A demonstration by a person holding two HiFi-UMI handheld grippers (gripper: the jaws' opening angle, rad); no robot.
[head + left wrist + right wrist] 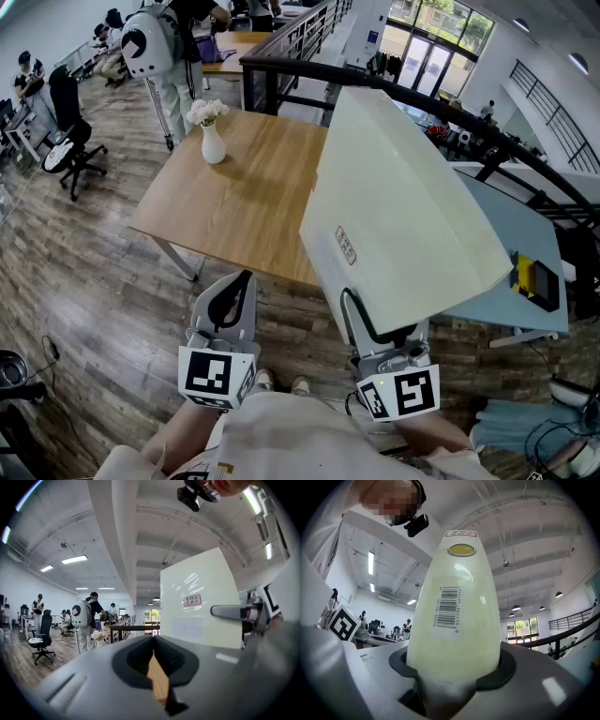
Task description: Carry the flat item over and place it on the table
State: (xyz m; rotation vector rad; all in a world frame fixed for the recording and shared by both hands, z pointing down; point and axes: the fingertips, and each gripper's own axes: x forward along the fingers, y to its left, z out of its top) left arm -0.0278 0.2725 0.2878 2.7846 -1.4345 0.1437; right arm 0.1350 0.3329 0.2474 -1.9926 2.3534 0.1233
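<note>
1. Flat pale-cream board [403, 225] is held up in the air and tilted. Its lower edge is clamped in the right hand-held gripper [361, 314].
2. Right gripper view: the jaws are pressed on the board's [454, 611] two faces, with a barcode label and a yellow oval sticker facing the camera.
3. Head view: the board overlaps the right end of the wooden bench [253, 197] and a light-blue surface [525, 234] beyond it. It is not lying on either.
4. Left hand-held gripper [239, 281] has its jaws together at the tips with nothing between them. It sits low, just left of the right one and clear of the board.
5. Left gripper view: the board [199, 597] stands to the right with a small red-print label on it.
6. A white vase with flowers [212, 141] stands on the bench's far-left part, well apart from the board.
7. A black railing [394, 89] runs behind the bench. A person with a white backpack [155, 47] is at the far left, and an office chair [70, 141] is on the wood floor.
</note>
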